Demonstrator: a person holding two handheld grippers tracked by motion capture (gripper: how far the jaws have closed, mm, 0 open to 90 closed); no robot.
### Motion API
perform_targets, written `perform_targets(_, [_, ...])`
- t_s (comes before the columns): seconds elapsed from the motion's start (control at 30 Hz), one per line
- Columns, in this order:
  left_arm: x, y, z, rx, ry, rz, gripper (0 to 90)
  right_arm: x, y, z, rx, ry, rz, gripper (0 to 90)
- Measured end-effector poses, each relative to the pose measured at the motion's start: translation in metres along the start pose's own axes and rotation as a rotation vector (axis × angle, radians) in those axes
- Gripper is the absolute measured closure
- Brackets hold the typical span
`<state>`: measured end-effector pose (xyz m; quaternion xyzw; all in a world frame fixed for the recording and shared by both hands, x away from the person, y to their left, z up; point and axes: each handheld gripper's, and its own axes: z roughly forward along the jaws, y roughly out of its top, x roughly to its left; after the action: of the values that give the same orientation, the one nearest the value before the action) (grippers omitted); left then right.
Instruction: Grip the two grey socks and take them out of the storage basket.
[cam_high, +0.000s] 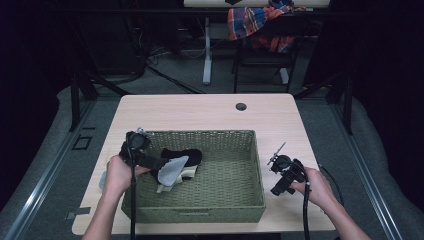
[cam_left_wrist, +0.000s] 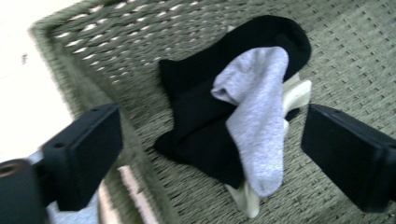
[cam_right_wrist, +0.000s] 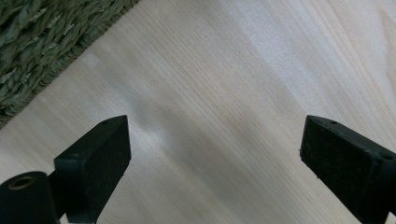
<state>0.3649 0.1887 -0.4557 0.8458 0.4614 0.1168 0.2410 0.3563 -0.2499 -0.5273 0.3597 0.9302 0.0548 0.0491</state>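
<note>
A: Left hand-held gripper, jaws wide, empty, hovering at the basket wall. Socks?

B: Directly ahead of it, inside the basket: grey sock draped over black sock, cream one underneath (mostly hidden).

A: Right hand-held gripper?

B: Wide too, holding nothing, over bare desk, basket off to its left.

A: Tip?

B: I'd keep the left clear of the rim; looks like another grey piece waits outside.

Green woven basket; black sock, grey sock, cream sock
</note>
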Motion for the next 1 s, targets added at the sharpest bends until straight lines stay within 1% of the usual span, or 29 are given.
perform_targets(0.03, [-0.005, 0.002, 0.004, 0.015, -0.005, 0.021, 15.3, 0.0, 0.0, 0.0, -0.002, 0.0, -0.002, 8.3])
perform_targets(0.07, [-0.005, 0.002, 0.004, 0.015, -0.005, 0.021, 15.8, 0.0, 0.0, 0.0, -0.002, 0.0, -0.002, 8.3])
perform_targets(0.1, [-0.008, 0.003, 0.009, 0.034, -0.012, 0.035, 16.5, -0.001, -0.001, 0.001, -0.009, 0.008, 0.008, 8.3])
perform_targets(0.17, [-0.01, 0.004, 0.014, 0.047, -0.013, 0.042, 21.6, -0.001, 0.0, 0.001, -0.009, 0.007, 0.005, 8.3])
perform_targets(0.23, [-0.011, 0.004, 0.016, 0.052, -0.012, 0.043, 24.1, -0.001, 0.0, 0.001, -0.007, 0.006, -0.002, 8.3])
perform_targets(0.27, [-0.011, 0.004, 0.018, 0.064, -0.017, 0.05, 24.1, -0.001, 0.0, 0.001, -0.007, 0.006, -0.002, 8.3])
perform_targets(0.3, [-0.012, 0.003, 0.021, 0.072, -0.019, 0.053, 29.4, -0.001, 0.001, 0.0, 0.009, 0.002, -0.01, 8.4])
perform_targets(0.33, [-0.012, 0.003, 0.023, 0.082, -0.021, 0.056, 29.4, -0.001, 0.001, 0.0, 0.009, 0.002, -0.01, 8.4])
perform_targets(0.37, [-0.013, 0.002, 0.026, 0.106, -0.026, 0.063, 35.7, -0.001, 0.001, 0.0, 0.011, 0.003, -0.011, 8.4])
perform_targets(0.4, [-0.013, 0.002, 0.026, 0.106, -0.026, 0.063, 38.8, -0.001, 0.001, 0.0, 0.011, 0.003, -0.011, 8.4])
perform_targets(0.43, [-0.013, 0.001, 0.029, 0.118, -0.03, 0.066, 39.6, -0.001, 0.001, 0.0, 0.01, 0.003, -0.011, 8.4])
perform_targets(0.5, [-0.013, 0.0, 0.031, 0.129, -0.027, 0.067, 44.4, -0.001, 0.001, 0.0, 0.011, 0.002, -0.011, 8.4])
perform_targets(0.57, [-0.013, -0.001, 0.032, 0.13, -0.03, 0.066, 45.0, -0.001, 0.001, -0.001, 0.011, 0.0, -0.013, 8.4])
perform_targets(0.6, [-0.012, -0.001, 0.033, 0.131, -0.035, 0.067, 48.6, -0.001, 0.001, -0.001, 0.012, 0.003, -0.014, 8.4])
perform_targets(0.63, [-0.013, -0.001, 0.036, 0.148, -0.031, 0.073, 53.5, -0.001, 0.001, -0.001, 0.014, 0.003, -0.016, 8.5])
perform_targets(0.67, [-0.013, -0.001, 0.036, 0.148, -0.031, 0.073, 58.5, -0.001, 0.001, -0.001, 0.014, 0.003, -0.016, 8.5])
perform_targets(0.7, [-0.015, -0.002, 0.039, 0.167, -0.029, 0.085, 60.5, 0.0, 0.0, 0.001, -0.005, 0.004, -0.006, 8.5])
perform_targets(0.73, [-0.015, -0.002, 0.039, 0.167, -0.029, 0.085, 63.7, 0.0, 0.0, 0.001, -0.005, 0.004, -0.006, 8.5])
perform_targets(0.77, [-0.017, -0.003, 0.041, 0.183, -0.029, 0.095, 67.4, 0.0, 0.0, 0.001, -0.007, 0.004, -0.005, 8.5])
perform_targets(0.8, [-0.017, -0.003, 0.041, 0.183, -0.029, 0.095, 71.6, 0.0, 0.0, 0.001, -0.007, 0.004, -0.005, 8.5])
perform_targets(0.83, [-0.018, -0.002, 0.041, 0.182, -0.032, 0.103, 76.2, 0.0, 0.0, 0.0, 0.007, 0.005, -0.013, 8.5])
perform_targets(0.87, [-0.018, -0.002, 0.04, 0.178, -0.033, 0.104, 79.6, 0.001, -0.001, 0.001, -0.007, 0.007, 0.0, 8.5])
perform_targets(0.9, [-0.019, -0.002, 0.039, 0.174, -0.032, 0.109, 82.2, 0.0, -0.001, 0.0, 0.004, 0.004, -0.005, 8.5])
perform_targets(0.93, [-0.019, -0.002, 0.039, 0.174, -0.032, 0.109, 83.6, 0.0, -0.002, 0.001, -0.002, 0.007, 0.004, 8.5])
perform_targets(1.0, [-0.02, -0.001, 0.036, 0.168, -0.032, 0.114, 85.1, 0.0, -0.002, 0.0, 0.005, -0.003, 0.0, 8.5])
